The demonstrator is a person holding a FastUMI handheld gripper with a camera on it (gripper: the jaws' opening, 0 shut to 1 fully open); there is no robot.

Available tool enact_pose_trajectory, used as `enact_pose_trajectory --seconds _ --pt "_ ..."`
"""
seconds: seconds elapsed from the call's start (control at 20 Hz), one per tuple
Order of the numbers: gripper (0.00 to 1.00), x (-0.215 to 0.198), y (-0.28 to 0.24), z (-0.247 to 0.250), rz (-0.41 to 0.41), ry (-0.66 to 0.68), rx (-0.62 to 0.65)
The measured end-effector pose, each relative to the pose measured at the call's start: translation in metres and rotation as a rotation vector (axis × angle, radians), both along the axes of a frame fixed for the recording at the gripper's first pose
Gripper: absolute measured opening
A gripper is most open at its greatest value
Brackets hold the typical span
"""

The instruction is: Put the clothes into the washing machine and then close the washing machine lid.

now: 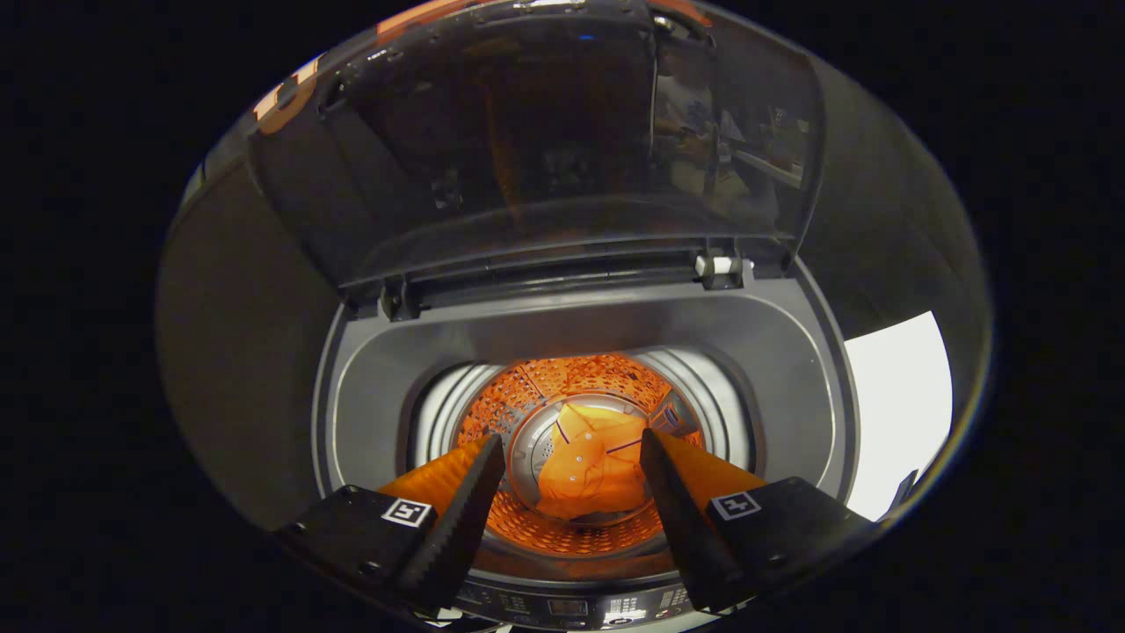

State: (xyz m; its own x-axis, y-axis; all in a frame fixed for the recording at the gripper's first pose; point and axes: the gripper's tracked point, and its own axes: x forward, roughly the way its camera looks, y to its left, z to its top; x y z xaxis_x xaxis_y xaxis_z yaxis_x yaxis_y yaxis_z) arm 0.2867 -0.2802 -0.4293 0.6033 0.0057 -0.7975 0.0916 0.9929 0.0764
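Black serrated fingers of the gripper are hanging spread wide, holding nothing, aimed down into the washing machine | orange clothes are lying crumpled on the drum floor, between and beyond the fingers | lid is standing open, upright behind the opening.

No text, brand or number can be read. Each finger block of the gripper, which is spread wide above the drum, carries a square black-and-white marker, a pattern rather than writing. The control panel shows markings too small to make out.
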Motion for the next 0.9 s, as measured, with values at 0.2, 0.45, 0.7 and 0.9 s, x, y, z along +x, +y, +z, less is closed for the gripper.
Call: enact_pose_trajectory --seconds 0.2,0.45,0.7,0.9 --pt "0.99 -0.001 0.004 0.042 0.002 -0.067 -0.007" --pt "0.99 0.005 0.012 0.1 0.012 -0.157 -0.015" --pt "0.99 0.026 0.021 0.177 0.032 -0.29 -0.038" --pt "0.99 0.048 0.026 0.233 0.048 -0.39 -0.058"
